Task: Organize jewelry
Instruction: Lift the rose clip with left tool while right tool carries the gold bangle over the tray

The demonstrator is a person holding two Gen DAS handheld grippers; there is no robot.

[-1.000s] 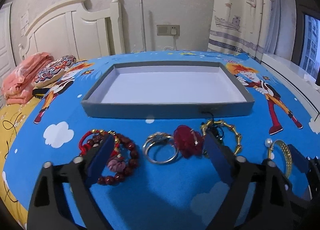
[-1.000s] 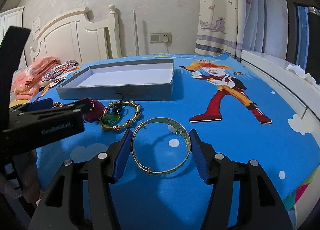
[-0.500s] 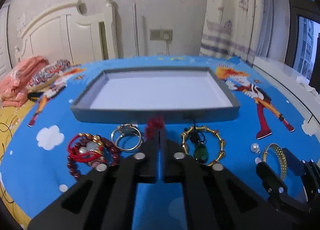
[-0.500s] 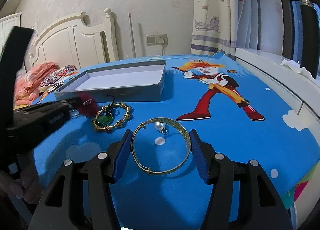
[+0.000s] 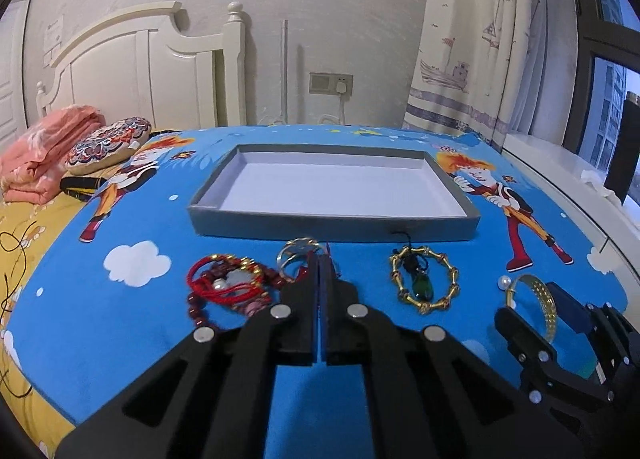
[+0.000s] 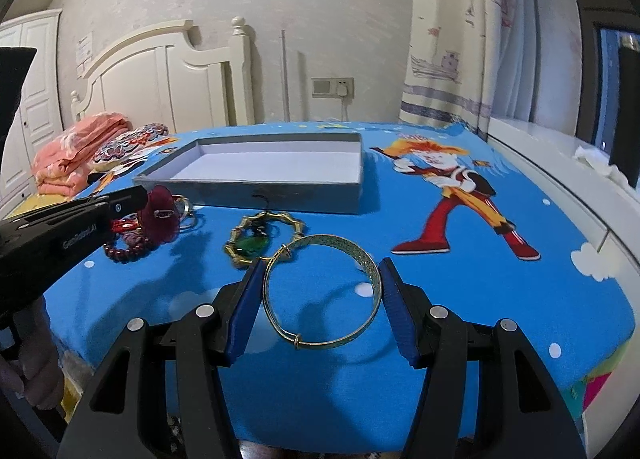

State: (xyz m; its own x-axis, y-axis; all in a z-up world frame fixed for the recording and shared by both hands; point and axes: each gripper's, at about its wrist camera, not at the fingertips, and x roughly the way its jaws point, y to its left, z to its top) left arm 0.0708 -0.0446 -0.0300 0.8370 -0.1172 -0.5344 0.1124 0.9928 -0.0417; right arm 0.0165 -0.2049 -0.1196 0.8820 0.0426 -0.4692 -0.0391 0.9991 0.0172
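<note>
L wrist view: left tongs (image 5: 320, 259) fully closed, pads pressed together w/ a sliver of the dark red ornament (image 5: 329, 255) pinched at the tips. They point straight toward the grey tray (image 5: 332, 226), whose long axis runs side to side across the blue desk (image 5: 120, 323). Silver ring (image 5: 297, 255) just left of the tips; red bead bracelets (image 5: 228, 287) further left; gold link bracelet (image 5: 425, 279) w/ green pendant to the right. Pearl (image 5: 505, 281) beside the gold bangle (image 5: 538, 299) at far right.

R wrist view: right tongs (image 6: 320, 299) wide open, pads either side of the gold bangle (image 6: 322, 295); can't tell if touching it. Bangle tilted, far edge higher. Left tongs (image 6: 138, 195) hold the red ornament (image 6: 160, 213) up, flat face toward cam, just in front of the tray (image 6: 256, 191).
</note>
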